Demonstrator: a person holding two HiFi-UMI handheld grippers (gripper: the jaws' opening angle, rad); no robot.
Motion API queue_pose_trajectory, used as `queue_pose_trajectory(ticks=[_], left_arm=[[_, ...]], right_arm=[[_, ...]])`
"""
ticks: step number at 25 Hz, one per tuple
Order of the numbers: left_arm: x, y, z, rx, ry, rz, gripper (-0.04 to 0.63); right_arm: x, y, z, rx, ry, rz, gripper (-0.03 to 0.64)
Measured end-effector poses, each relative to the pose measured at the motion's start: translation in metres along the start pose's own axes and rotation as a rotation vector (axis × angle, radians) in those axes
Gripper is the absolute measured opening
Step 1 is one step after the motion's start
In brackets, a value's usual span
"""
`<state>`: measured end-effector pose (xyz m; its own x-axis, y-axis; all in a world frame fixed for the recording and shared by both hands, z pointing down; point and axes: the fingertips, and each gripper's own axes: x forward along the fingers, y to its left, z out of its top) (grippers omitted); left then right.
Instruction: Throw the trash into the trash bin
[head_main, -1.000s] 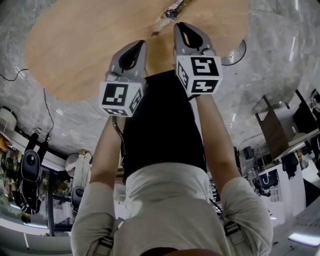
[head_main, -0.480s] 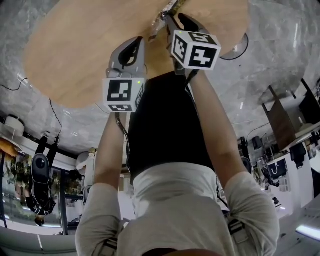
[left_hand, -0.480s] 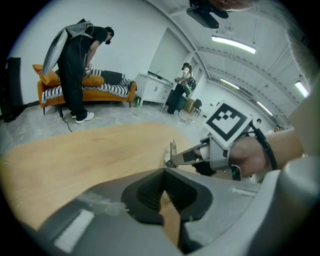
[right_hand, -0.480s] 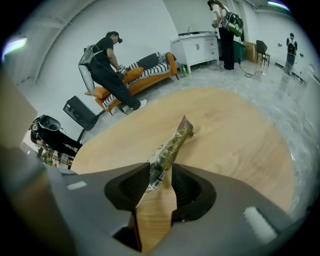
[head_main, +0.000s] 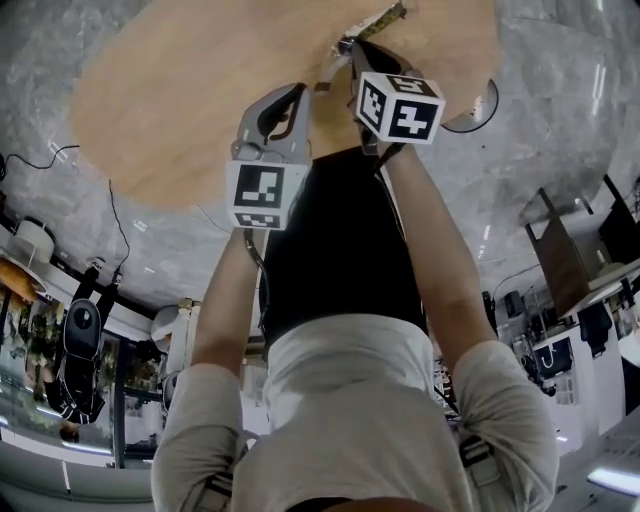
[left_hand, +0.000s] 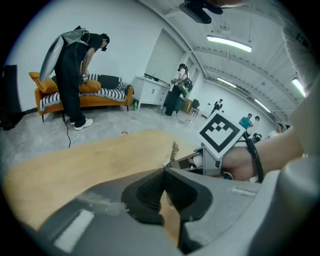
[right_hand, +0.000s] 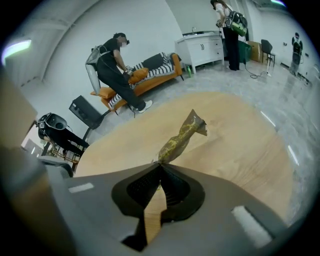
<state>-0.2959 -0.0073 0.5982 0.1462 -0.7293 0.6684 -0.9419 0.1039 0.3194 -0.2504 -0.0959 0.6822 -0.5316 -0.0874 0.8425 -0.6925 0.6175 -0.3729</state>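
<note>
Pickup's in hand: my right gripper (right_hand: 161, 164) has just been closing and now pinches the low end of the twisted wrapper (right_hand: 182, 135), which slants up over the wooden table (right_hand: 240, 150) at centre frame. My left gripper (left_hand: 164, 170), low in its own view, is pressed together on nothing. Next I reckon I lift the wrapper clear and look for the bin, which no view shows yet.
</note>
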Motion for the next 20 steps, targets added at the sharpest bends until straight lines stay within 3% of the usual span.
queue_pose_trajectory(ticks=[9,17,20], left_arm=[[-0.052,-0.004,0.072,-0.004,-0.111,0.059,0.018],[-0.115,-0.033,0.141,-0.079,-0.234,0.086,0.018],[-0.141,-0.046,0.165,-0.044,-0.299,0.098,0.018]], right_arm=[[-0.093,0.06,0.065,-0.127,-0.126,0.045,0.017],[-0.208,0.111,0.11,-0.363,-0.307,0.007,0.017],[-0.244,0.136,0.116,-0.456,-0.386,0.003,0.017]])
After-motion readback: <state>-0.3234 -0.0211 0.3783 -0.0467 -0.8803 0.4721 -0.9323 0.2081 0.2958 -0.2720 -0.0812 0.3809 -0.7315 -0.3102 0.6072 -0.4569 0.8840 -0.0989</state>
